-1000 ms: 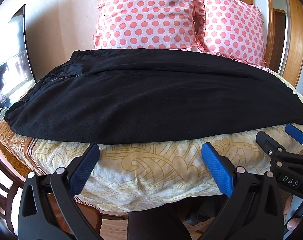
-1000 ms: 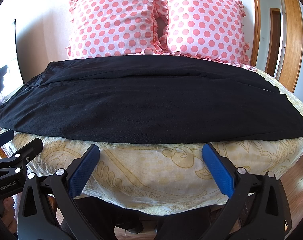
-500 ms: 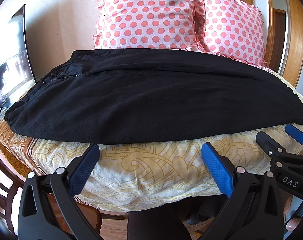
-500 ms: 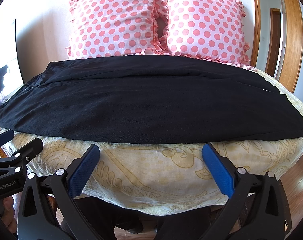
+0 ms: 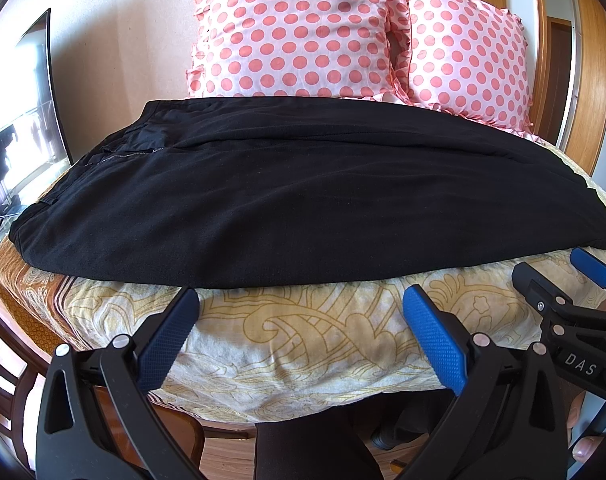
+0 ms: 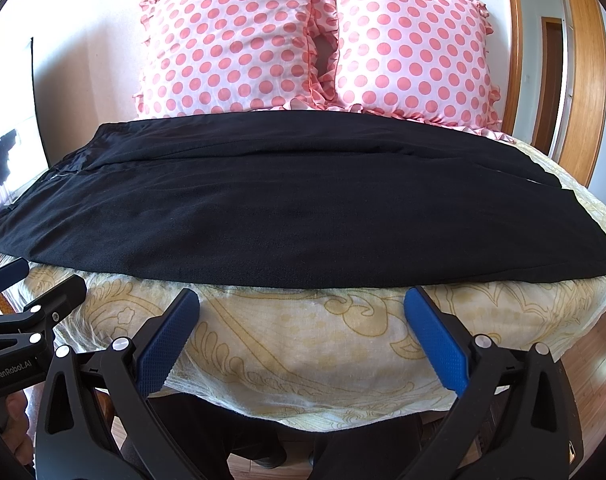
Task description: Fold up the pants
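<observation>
Black pants [image 5: 303, 196] lie flat across the bed, waistband at the left, leg ends at the right; they also show in the right wrist view [image 6: 295, 208]. My left gripper [image 5: 301, 312] is open and empty, held just short of the pants' near edge over the bed's front edge. My right gripper [image 6: 301, 312] is open and empty, likewise just short of the near edge. Each gripper shows at the side of the other's view: the right gripper [image 5: 559, 292], the left gripper [image 6: 35, 292].
A yellow patterned bedspread [image 5: 311, 336] covers the bed. Two pink polka-dot pillows [image 5: 295, 36] [image 5: 463, 56] stand behind the pants. A mirror [image 5: 19, 120] leans at the left. A wooden door frame [image 6: 583, 80] is at the right. Wood floor lies below.
</observation>
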Demonstrator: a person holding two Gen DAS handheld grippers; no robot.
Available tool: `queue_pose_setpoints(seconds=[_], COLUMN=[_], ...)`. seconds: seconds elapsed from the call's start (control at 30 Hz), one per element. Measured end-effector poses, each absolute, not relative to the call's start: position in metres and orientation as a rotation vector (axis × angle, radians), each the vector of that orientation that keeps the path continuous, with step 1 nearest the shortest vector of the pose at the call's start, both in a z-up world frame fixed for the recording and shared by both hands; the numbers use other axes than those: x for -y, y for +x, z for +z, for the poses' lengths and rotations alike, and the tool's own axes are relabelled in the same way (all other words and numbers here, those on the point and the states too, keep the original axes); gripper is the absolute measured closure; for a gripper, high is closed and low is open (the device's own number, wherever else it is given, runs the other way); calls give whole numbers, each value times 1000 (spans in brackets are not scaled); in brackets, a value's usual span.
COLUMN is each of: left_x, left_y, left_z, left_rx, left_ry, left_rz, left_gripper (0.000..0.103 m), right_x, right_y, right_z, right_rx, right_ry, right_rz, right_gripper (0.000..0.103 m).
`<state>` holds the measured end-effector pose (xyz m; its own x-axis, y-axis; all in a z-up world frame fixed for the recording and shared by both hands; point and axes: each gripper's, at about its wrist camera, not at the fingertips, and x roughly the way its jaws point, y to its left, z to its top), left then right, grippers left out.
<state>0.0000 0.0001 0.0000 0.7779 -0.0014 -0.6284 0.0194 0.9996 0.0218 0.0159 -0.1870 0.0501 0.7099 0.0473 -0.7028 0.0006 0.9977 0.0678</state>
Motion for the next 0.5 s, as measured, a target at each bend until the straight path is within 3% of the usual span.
queue_pose_setpoints(seconds=[0.5], left_x=[0], left_y=[0], left_z=[0], left_rx=[-680], left_ry=[28], left_rz=[-11], left_gripper=[2], right_x=[188], right_y=[16], right_z=[48], right_rx=[-783], right_ry=[64], right_rz=[26], right_gripper=[1])
